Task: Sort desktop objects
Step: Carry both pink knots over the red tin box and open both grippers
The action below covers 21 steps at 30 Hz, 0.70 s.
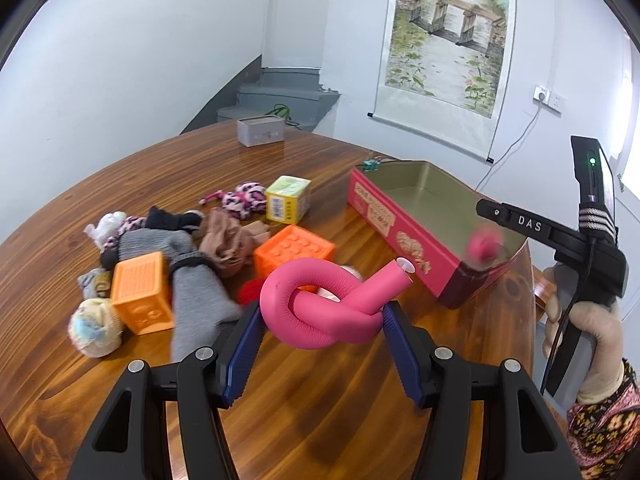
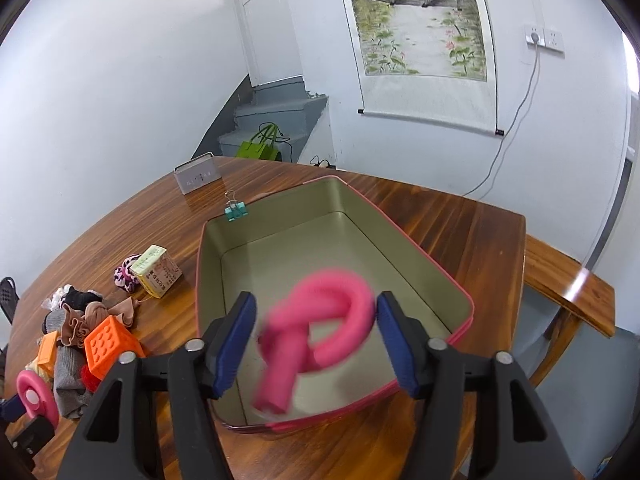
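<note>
A: Left hand-held gripper (image 1: pixel 322 328): its blue pads clamp a knotted pink foam tube (image 1: pixel 320 308), one pad on each side of the knot. The tube is held clear above the desk (image 1: pixel 320 400), with one open end pointing up toward the tin.

B: And the right hand-held gripper (image 2: pixel 316 340)?

A: Jaws spread wide. A second knotted pink tube (image 2: pixel 316 328) sits between the pads, blurred. Neither pad appears to press on it; there is a gap on the left side, and on the right the loop lies just beside the pad. I read it as loose.

B: Where is that second tube relative to the tin?

A: Over the near end of the pink tin box (image 2: pixel 460 292), inside its rim as seen from the right wrist. Whether it touches the gold floor I cannot tell. Otherwise the box interior shows bare.

B: Unsorted items?

A: To the left of the box on the desk: two orange blocks (image 1: pixel 142 294) (image 1: pixel 294 254), a grey sock (image 1: pixel 192 296), a beige cloth bundle (image 1: pixel 228 244), a pink leopard-print scrunchie (image 1: pixel 244 200), a small yellow-green carton (image 1: pixel 288 199), and a pale woolly ball (image 1: pixel 94 328). A teal binder clip (image 2: pixel 236 211) sits at the far corner of the box. A grey case (image 1: pixel 260 131) stands well apart at the far edge.

B: Person visible?

A: A gloved hand (image 1: pixel 584 320) on the right device, with a floral sleeve (image 1: pixel 604 432).
</note>
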{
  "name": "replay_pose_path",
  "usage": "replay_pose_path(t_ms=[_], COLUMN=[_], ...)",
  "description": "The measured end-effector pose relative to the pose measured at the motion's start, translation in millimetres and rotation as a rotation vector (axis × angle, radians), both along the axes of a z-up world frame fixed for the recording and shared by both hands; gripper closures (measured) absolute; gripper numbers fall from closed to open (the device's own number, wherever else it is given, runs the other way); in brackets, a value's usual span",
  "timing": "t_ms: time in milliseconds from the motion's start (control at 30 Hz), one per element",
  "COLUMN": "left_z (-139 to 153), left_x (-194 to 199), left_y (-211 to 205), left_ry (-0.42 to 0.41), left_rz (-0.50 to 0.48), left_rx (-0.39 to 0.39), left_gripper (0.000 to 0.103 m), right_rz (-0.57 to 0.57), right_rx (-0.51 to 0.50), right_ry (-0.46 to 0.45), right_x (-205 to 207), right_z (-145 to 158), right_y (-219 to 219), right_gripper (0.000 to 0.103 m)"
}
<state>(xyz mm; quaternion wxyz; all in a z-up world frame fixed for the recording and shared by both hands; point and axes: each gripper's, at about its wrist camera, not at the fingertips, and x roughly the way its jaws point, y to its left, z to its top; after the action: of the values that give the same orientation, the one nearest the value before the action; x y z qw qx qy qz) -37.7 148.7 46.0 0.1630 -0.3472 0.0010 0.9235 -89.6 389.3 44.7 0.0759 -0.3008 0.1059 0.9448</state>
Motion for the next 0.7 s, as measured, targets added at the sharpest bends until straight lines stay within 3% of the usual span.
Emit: replay_pose_path(t_ms=[400,700], left_z=[16.2,23.5], left_x=[-33.2,-73.8], left_y=[67.9,126.7], left_ry=[0.021,0.009], left_rz=[-0.086,-0.166], left_rx=[0.036,0.076], left_gripper=[0.041,0.041], right_rz=[-0.044,-0.087], right_rx=[-0.02,-0.04], right_ry=[0.09,0.096], right_x=[33.5,55.6], right_z=[8.5,6.1], right_y=[41.1,68.8], right_gripper=[0.027,0.027])
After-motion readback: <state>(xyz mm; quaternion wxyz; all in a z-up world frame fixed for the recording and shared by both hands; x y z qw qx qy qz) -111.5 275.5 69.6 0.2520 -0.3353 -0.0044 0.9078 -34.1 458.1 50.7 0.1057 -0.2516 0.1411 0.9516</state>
